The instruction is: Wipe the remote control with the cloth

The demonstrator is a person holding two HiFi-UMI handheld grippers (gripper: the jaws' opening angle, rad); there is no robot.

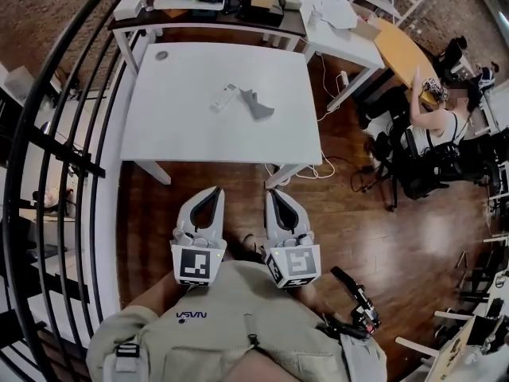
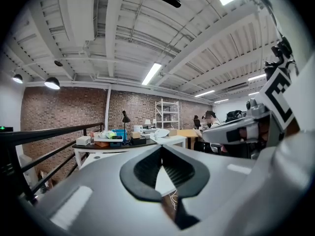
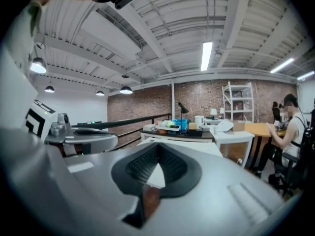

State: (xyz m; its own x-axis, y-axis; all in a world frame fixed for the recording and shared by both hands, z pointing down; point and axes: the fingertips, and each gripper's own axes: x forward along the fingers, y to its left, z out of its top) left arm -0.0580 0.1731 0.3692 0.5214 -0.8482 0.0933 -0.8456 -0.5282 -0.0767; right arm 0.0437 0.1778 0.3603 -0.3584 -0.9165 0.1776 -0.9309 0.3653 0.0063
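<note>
Remote [image 1: 224, 98]: slim, whitish, lies diagonal near middle of white table [image 1: 183, 134]. Grey cloth [image 1: 258, 105] crumpled just beside it, on right. Left gripper [image 1: 213, 191] & right gripper [image 1: 271, 192] side by side over wood floor [image 1: 151, 213], short of table's near edge. Both jaws clenched together, nothing btwn.

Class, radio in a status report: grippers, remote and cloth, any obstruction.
Left gripper and right gripper shut, empty, short of the table. Remote control beside cloth, untouched. No obstacle seen.
</note>
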